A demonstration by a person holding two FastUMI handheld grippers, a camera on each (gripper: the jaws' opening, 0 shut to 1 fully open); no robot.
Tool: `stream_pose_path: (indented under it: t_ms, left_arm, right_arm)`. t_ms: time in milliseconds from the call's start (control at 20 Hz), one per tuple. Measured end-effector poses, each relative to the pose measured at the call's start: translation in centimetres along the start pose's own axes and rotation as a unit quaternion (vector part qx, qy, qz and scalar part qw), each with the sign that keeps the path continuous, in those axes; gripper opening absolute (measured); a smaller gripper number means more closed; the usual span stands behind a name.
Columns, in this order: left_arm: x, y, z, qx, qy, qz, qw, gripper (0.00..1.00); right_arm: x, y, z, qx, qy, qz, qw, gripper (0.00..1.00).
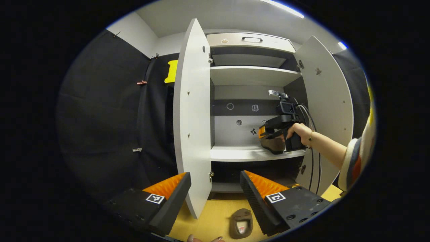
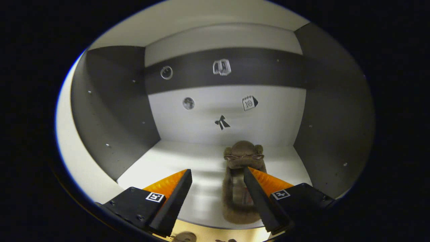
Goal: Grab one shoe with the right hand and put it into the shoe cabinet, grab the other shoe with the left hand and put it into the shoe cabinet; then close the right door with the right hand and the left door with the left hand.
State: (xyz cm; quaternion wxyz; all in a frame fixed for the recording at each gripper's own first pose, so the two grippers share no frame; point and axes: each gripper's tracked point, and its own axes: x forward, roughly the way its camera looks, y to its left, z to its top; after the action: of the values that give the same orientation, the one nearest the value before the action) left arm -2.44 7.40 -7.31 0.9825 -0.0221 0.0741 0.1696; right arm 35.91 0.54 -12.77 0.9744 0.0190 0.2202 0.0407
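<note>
On the cabinet shelf (image 2: 174, 164) sits one brown shoe (image 2: 240, 181), right claw (image 2: 217, 181) spread wide over it; left claw (image 1: 215, 183) wide too, other shoe (image 1: 241, 223) on floor.

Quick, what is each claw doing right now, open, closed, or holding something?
Left claw: open, holding nothing, above the shoe on the floor.
Right claw: open, over the shoe on the shelf, not gripping it.
</note>
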Motion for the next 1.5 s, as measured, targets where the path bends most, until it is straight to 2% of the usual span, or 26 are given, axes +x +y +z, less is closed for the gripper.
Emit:
stream_pose_path:
  t_ms: [150,250,450,550,650,850,1000,1100,1250,1500]
  left_arm:
    - [0.2,-1.6,-2.3,-0.005,0.023,-0.041,0.999,0.94]
    - [0.5,-3.1,-4.5,-0.002,0.043,-0.079,0.996,0.94]
    - [1.9,-5.5,-10.7,-0.008,0.088,-0.132,0.987,0.94]
    - [3.0,-6.1,-14.6,-0.016,0.113,-0.143,0.983,0.94]
    - [3.8,-6.6,-19.0,-0.017,0.139,-0.156,0.978,0.95]
    - [5.6,-6.7,-26.2,-0.017,0.186,-0.149,0.971,0.94]
    - [6.4,-7.1,-30.9,-0.026,0.220,-0.140,0.965,0.88]
    - [7.3,-7.3,-33.3,-0.015,0.237,-0.132,0.962,0.86]
    - [8.9,-6.8,-35.0,0.008,0.239,-0.116,0.964,0.85]
    - [11.3,-6.8,-36.1,-0.022,0.233,-0.113,0.966,0.81]
  right_arm:
    - [-6.4,1.2,1.7,-0.016,-0.073,0.011,0.997,0.99]
    - [-10.4,2.0,0.9,-0.035,-0.110,0.021,0.993,0.98]
    - [-17.1,2.8,-4.9,-0.063,-0.147,0.020,0.987,0.99]
    - [-18.8,2.5,-8.1,-0.075,-0.163,0.010,0.984,0.98]
    - [-20.1,2.1,-12.2,-0.093,-0.153,-0.004,0.984,0.98]
    - [-22.0,0.5,-17.3,-0.100,-0.128,-0.021,0.987,0.98]
    - [-22.1,-1.4,-19.6,-0.097,-0.105,-0.037,0.989,0.98]
    - [-21.9,-2.6,-20.5,-0.099,-0.098,-0.045,0.989,0.98]
    - [-21.0,-3.7,-22.3,-0.089,-0.077,-0.045,0.992,0.98]
    - [-19.6,-5.1,-25.1,-0.078,-0.042,-0.044,0.995,0.99]
